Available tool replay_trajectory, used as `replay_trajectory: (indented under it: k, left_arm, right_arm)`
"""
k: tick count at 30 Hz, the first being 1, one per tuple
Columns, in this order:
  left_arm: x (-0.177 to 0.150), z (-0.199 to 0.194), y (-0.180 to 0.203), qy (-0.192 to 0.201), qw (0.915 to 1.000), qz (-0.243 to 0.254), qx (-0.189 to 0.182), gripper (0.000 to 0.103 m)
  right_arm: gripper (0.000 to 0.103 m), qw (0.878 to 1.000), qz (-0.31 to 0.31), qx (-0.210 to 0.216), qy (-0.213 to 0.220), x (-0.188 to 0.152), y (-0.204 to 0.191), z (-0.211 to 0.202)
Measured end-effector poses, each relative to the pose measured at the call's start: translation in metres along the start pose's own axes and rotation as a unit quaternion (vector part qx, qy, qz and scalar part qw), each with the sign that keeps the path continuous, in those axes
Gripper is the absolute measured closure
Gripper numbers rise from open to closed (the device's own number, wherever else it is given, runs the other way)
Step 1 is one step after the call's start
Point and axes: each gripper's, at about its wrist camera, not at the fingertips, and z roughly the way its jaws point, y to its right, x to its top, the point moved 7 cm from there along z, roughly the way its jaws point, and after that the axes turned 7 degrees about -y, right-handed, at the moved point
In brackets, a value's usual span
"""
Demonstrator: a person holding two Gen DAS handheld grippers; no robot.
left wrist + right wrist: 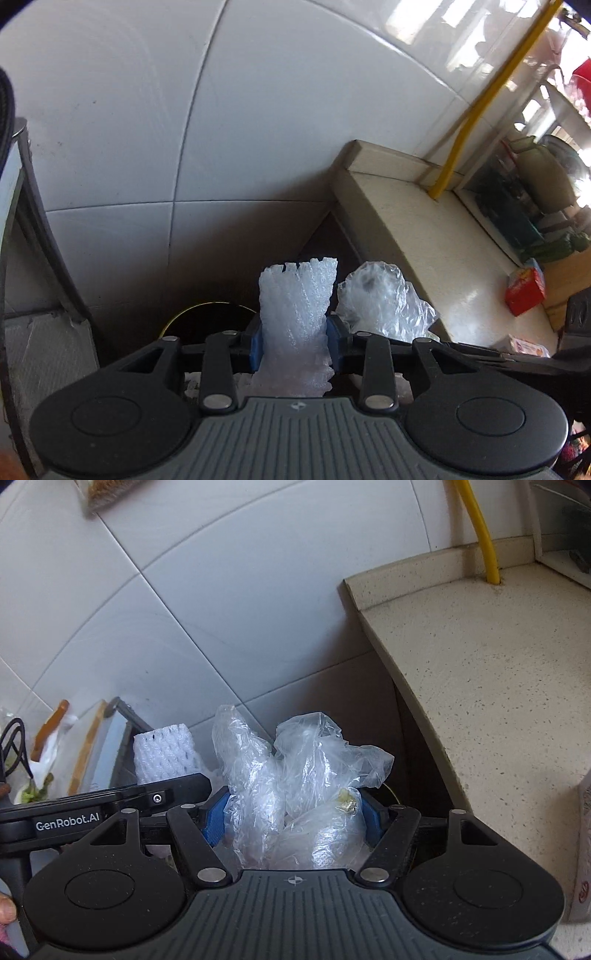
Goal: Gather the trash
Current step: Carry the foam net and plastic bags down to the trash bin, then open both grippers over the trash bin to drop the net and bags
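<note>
Foam netting [295, 314] pinched by left hand-held gripper [294, 341], crumpled plastic bag [295, 805] by right hand-held gripper [291, 818]; next, release over bin [207, 321].

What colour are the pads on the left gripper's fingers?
Blue pads, pressed against white foam netting; clearest in the left wrist view.

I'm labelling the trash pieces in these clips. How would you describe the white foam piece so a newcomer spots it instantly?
Start at the white tiled wall left of the beige counter. In front of it, the left gripper pinches the foam net sleeve. Unlike the clear crumpled plastic bag beside it, it is opaque white with a woven mesh texture.
</note>
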Motion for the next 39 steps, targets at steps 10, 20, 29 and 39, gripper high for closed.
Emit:
replay_trajectory:
  k: [10, 20, 29, 39]
  left_arm:
    - [0.01, 0.063, -0.038, -0.023, 0.9922, -0.111, 0.052, 0.049]
    - [0.014, 0.076, -0.035, -0.036, 0.9921, -0.109, 0.05, 0.034]
    - [0.019, 0.057, -0.034, -0.032, 0.9925, -0.112, 0.037, 0.033]
    - [0.019, -0.011, -0.008, 0.008, 0.9959, -0.084, -0.033, 0.031]
  right_arm:
    - [0.018, 0.998, 0.034, 0.001, -0.061, 0.012, 0.031, 0.092]
    - [0.015, 0.995, 0.064, 0.0, -0.08, 0.007, 0.04, 0.123]
    - [0.014, 0.996, 0.067, 0.005, -0.062, 0.012, 0.038, 0.091]
    - [0.012, 0.996, 0.068, 0.057, 0.017, 0.018, 0.013, 0.002]
